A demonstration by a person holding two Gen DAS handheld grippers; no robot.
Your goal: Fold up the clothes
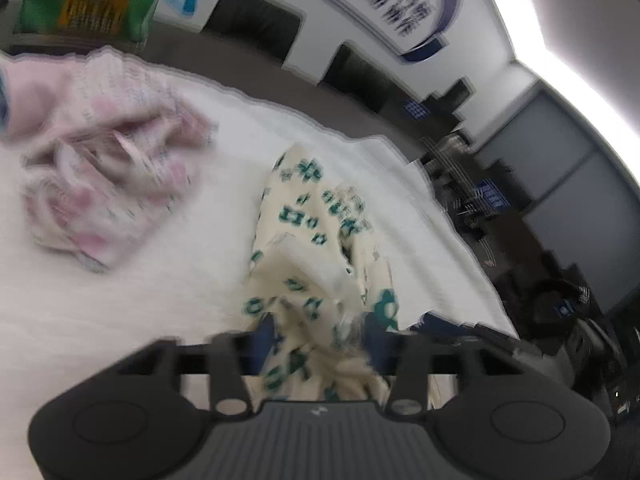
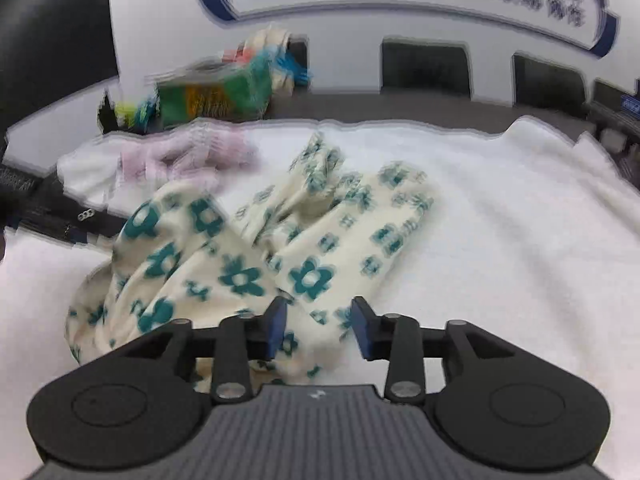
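From my left wrist view, the pink garment (image 1: 104, 176) lies crumpled at upper left on the white cloth (image 1: 120, 304), untouched. At centre the floral garment (image 1: 312, 248) runs down into my left gripper (image 1: 318, 334); fabric bunches between its fingers, but blur stops me telling whether it is clamped. In the right view, my right gripper (image 2: 320, 326) stands apart over the garment's near edge. Nothing looks folded yet; I judge both pieces remain.
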